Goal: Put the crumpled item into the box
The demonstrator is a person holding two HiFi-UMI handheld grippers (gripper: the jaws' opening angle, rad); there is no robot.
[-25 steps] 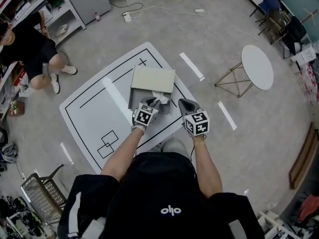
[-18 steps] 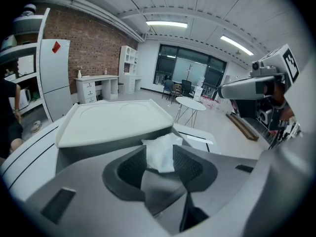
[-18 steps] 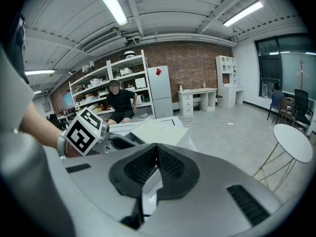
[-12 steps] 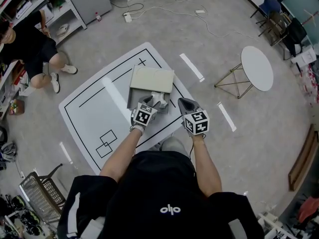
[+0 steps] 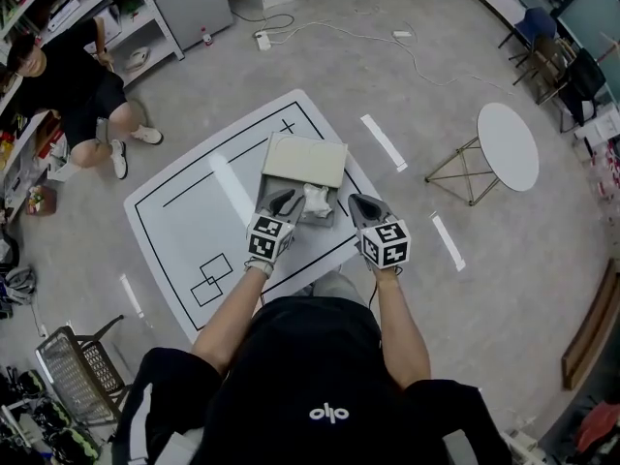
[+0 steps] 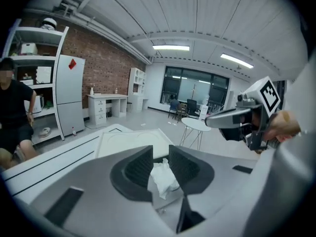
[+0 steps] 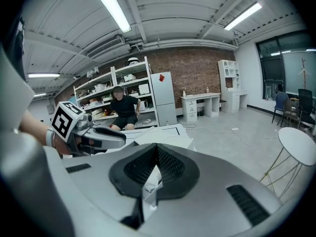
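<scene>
The crumpled white item lies inside the grey box, whose cream lid stands open behind it. My left gripper hovers at the box's left front corner. Its jaws are closing, and its pads touch nothing. In the left gripper view the crumpled item shows beyond the gap of the left gripper, down in the box. My right gripper hangs just right of the box. In its own view the right gripper has its tips together and holds nothing.
The box sits on a white board with black lines on the floor. A round white side table stands at the right. A person sits by shelves at far left. A wire basket is at lower left.
My left gripper let go of the crumpled item, which now lies in the box, and drew back toward me. The right gripper stayed where it was.
</scene>
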